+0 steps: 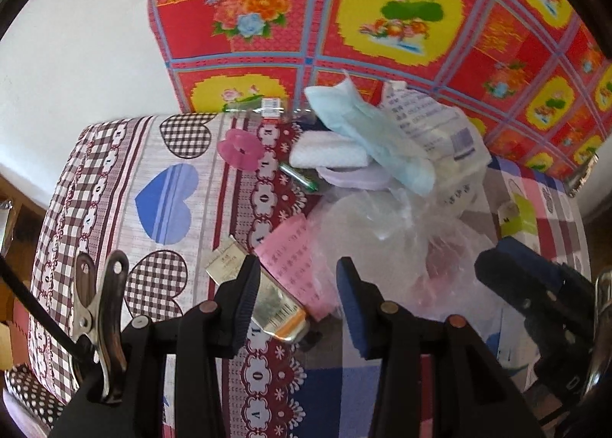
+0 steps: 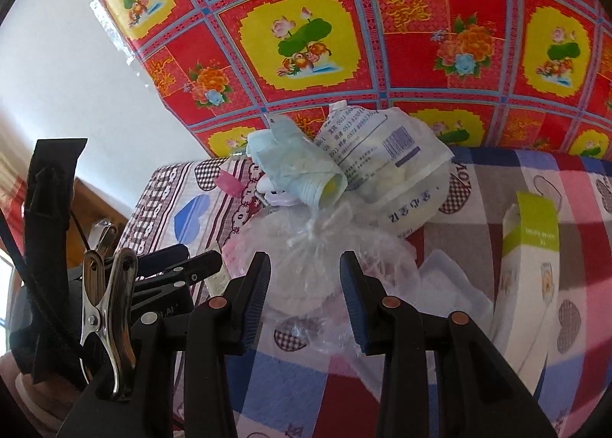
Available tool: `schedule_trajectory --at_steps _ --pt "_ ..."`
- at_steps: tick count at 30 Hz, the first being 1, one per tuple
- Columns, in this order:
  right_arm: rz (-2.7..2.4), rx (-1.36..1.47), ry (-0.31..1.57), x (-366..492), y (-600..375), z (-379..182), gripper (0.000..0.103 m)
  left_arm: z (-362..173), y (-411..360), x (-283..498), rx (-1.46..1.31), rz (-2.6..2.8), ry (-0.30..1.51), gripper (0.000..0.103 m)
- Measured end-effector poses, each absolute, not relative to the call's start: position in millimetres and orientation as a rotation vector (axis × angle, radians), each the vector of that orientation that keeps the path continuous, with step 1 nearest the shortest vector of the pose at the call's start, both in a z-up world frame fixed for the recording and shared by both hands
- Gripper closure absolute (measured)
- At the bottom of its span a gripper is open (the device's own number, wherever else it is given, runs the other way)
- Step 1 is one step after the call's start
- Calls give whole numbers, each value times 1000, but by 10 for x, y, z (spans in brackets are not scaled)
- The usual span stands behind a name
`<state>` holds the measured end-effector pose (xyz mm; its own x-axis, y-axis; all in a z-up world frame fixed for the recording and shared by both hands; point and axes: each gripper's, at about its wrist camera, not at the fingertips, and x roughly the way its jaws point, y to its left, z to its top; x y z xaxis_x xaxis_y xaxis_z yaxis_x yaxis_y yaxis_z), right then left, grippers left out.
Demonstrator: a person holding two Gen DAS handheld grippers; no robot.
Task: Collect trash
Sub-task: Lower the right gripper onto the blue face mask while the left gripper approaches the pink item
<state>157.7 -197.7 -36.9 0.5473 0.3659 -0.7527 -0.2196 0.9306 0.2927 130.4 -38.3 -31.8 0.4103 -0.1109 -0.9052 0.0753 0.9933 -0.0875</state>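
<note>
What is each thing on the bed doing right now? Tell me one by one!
left gripper: open, holding nothing.
right gripper: open, over the bag.
clear plastic bag: crumpled, lying on the bed.
blue face mask: crumpled on top of the pile.
pink paper slip: lying flat.
green and white box: lying on the bed.

Heaped trash blocks the middle; patterned sheet left lies free.
</note>
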Motion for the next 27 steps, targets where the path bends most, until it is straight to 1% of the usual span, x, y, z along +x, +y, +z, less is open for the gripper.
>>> schedule_trajectory --at_steps 17,25,27 --pt "385 130 906 2045 -1831 -350 63 -397 -41 1871 -73 -35 1124 60" --pt "381 94 901 2227 -1754 -337 55 -534 -20 2155 -39 -43 1128 60" --pt "379 80 900 2278 -1720 -342 49 -577 -21 2232 -28 -54 1128 59"
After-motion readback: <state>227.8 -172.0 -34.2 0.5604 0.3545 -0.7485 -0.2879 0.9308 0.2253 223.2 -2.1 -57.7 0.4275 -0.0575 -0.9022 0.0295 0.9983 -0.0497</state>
